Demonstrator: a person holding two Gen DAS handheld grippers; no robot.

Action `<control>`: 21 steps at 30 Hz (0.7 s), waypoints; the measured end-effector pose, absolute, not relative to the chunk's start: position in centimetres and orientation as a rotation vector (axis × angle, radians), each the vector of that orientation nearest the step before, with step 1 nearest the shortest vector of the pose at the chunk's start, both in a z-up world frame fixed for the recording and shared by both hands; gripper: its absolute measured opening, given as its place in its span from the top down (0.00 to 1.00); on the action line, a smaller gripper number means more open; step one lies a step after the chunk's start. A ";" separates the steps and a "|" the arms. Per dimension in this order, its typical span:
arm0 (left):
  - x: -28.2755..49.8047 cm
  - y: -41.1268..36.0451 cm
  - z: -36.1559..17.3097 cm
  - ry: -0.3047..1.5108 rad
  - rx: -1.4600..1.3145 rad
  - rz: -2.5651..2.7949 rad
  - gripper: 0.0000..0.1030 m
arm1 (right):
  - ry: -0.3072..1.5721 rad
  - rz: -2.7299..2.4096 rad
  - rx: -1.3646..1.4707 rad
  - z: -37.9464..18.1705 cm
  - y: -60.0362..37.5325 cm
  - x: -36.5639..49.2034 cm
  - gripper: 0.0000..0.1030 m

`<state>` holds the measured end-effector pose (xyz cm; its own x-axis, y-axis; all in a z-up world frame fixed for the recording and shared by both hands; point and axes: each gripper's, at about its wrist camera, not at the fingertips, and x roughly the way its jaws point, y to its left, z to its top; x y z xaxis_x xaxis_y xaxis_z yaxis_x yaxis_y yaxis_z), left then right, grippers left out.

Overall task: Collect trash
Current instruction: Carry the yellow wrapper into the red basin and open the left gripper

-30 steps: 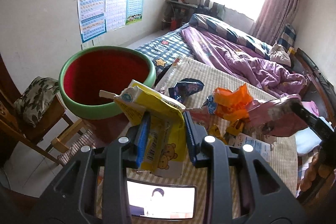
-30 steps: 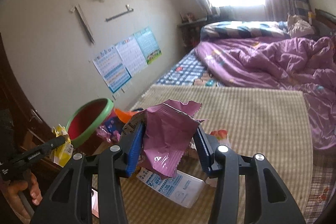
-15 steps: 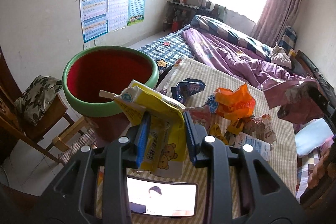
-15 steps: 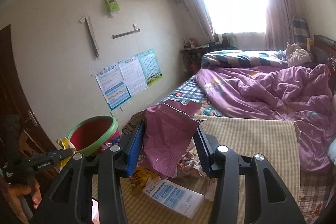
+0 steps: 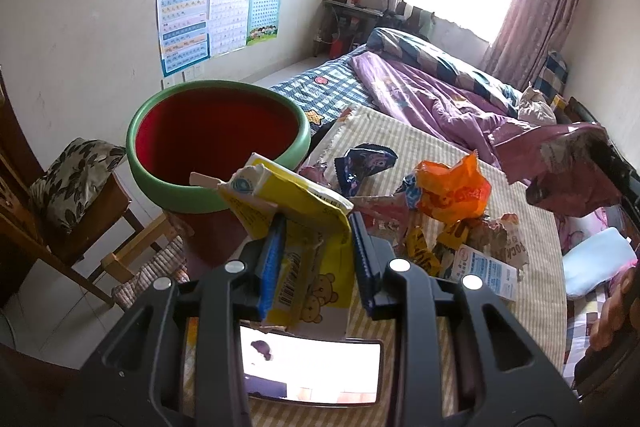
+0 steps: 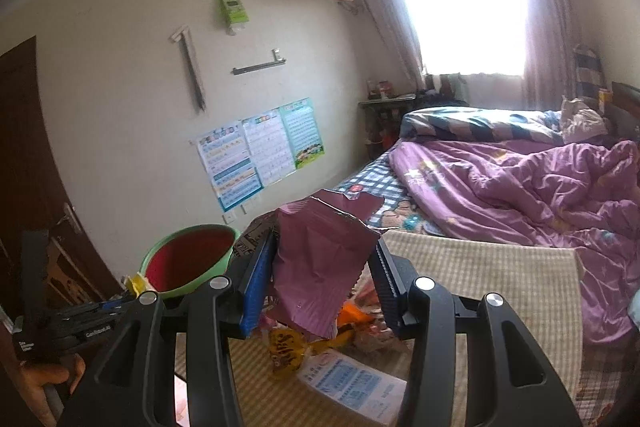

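My left gripper [image 5: 316, 227] is shut on a yellow bear-print snack bag [image 5: 304, 227], held just right of a red bin with a green rim [image 5: 218, 143]. My right gripper [image 6: 324, 251] is shut on a purple foil wrapper [image 6: 320, 263], held above the trash pile; that wrapper also shows in the left wrist view [image 5: 568, 167] at the right. The bin shows in the right wrist view [image 6: 188, 261] at lower left, with the left gripper [image 6: 100, 311] beside it. More wrappers lie on the striped mat [image 5: 420, 139]: an orange bag [image 5: 452, 191], a dark blue wrapper [image 5: 360, 167], a white-blue packet [image 5: 484, 267].
A bed with a purple quilt [image 6: 520, 187] lies beyond the mat. A wooden chair with a floral cushion [image 5: 68, 183] stands left of the bin. Posters [image 5: 216, 19] hang on the wall. A wooden door [image 6: 28, 167] is at far left. A phone-like screen [image 5: 312, 367] lies below my left gripper.
My right gripper has lifted the purple wrapper higher above the pile. My left gripper has kept the yellow bag by the bin, barely moving.
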<state>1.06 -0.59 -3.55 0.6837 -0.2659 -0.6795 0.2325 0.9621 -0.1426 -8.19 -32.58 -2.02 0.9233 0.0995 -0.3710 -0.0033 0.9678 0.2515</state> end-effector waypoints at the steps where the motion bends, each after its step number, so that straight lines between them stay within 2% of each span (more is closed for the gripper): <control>1: 1.1 -0.5 -3.5 0.766 -0.048 -0.277 0.70 | 0.399 0.067 0.251 -2.1 -32.2 -8.0 0.55; 21: 4.3 3.1 -3.6 0.757 -0.037 -0.315 0.70 | 0.435 0.051 0.260 -3.1 -27.2 -4.8 0.55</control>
<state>4.29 3.12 -3.56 0.6825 -0.2940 -0.6692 0.2672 0.9525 -0.1459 -4.83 -27.19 -3.06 0.9062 0.1046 -0.4098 0.0060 0.9657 0.2598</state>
